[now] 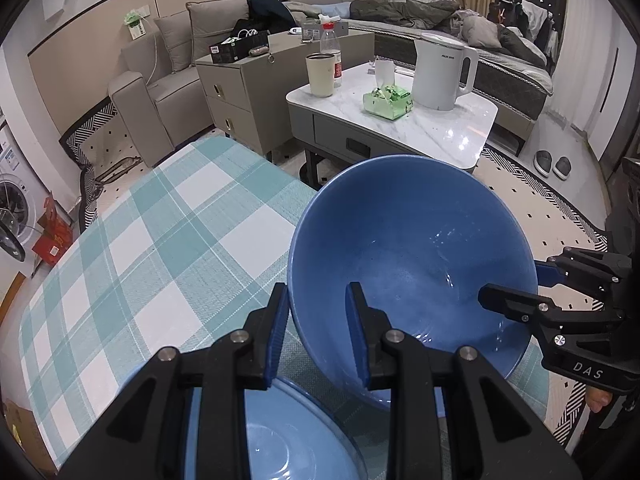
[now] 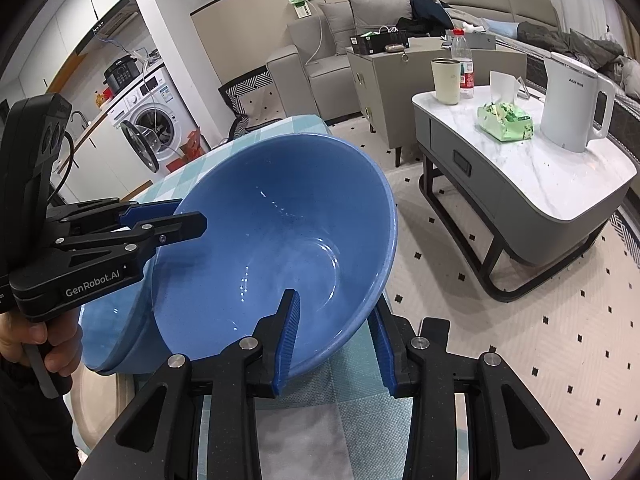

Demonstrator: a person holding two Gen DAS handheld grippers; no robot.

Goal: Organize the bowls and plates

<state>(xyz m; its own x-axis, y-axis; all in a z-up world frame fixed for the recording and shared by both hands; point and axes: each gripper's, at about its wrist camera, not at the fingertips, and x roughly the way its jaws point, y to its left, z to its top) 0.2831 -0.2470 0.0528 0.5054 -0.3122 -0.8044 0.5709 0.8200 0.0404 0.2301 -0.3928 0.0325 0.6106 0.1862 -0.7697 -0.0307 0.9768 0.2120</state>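
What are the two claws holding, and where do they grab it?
Both hold the blue bowl by its rim: the left claw on one side, the right claw on the opposite side.

You are seeing "DAS" on right gripper (image 1: 516, 284) body in left wrist view; "GenRobot.AI" showing on left gripper (image 2: 176, 220) body; kettle (image 2: 574, 106) lettering blurring beyond reading.

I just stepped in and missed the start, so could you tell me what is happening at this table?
A person holds one gripper in each hand, and both grip the rim of a big blue bowl. The left gripper and right gripper each clamp the rim on opposite sides, with the bowl tilted above the checked tablecloth. A second blue dish sits below on the table.
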